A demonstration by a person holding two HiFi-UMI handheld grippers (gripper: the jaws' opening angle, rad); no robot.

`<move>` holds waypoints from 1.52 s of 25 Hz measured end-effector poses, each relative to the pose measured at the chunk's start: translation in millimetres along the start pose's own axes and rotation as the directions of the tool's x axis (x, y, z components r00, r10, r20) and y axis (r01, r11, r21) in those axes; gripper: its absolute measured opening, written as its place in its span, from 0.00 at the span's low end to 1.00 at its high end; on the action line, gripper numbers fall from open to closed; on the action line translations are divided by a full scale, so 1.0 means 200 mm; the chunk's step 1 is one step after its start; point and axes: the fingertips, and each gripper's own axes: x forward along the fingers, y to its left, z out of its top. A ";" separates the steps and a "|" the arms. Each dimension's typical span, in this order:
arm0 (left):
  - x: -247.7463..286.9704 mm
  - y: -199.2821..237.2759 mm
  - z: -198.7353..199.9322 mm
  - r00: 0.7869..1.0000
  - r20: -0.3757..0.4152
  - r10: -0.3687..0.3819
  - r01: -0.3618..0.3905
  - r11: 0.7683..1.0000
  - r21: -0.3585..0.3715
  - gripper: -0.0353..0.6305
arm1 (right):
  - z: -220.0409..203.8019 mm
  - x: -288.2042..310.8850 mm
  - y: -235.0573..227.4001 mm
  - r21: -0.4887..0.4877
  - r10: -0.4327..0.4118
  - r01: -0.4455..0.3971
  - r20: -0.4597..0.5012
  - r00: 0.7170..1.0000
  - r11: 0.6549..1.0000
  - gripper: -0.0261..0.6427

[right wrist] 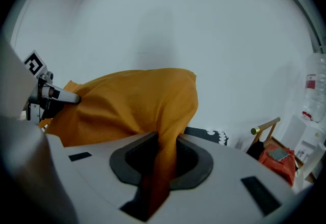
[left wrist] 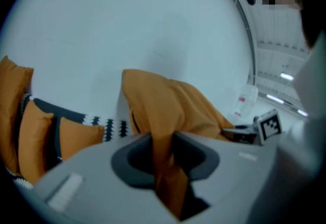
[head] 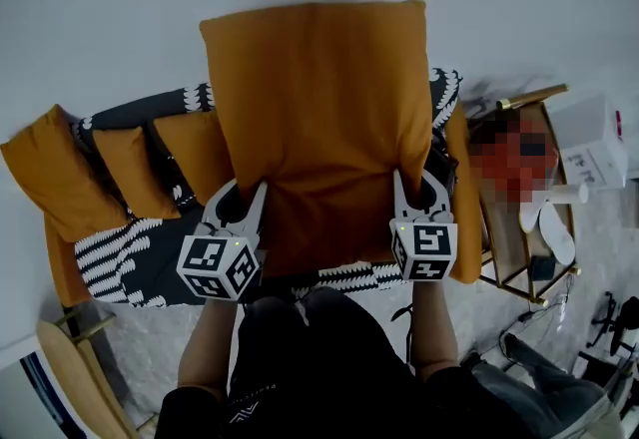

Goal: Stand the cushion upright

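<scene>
The left gripper (head: 240,205) and right gripper (head: 419,196) each pinch a bottom corner of the cushion (head: 319,98), so next it probably needs standing at the sofa's (head: 125,262) back edge.

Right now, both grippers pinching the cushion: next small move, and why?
Probably lower the cushion until its bottom edge sits on the sofa, back to the wall. The left gripper and right gripper pinch its lower corners; it seems held off the seat.
</scene>
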 end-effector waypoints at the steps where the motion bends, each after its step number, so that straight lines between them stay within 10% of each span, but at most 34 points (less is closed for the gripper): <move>1: 0.01 0.01 -0.02 1.000 -0.009 0.005 -0.005 1.000 -0.005 0.22 | -0.02 0.02 0.00 0.000 0.006 -0.006 -0.009 1.000 1.000 0.14; 38: 0.55 0.50 -0.74 0.958 -0.227 0.175 -0.177 0.984 0.013 0.22 | -0.76 0.71 0.11 0.063 0.120 -0.108 -0.243 0.963 0.992 0.13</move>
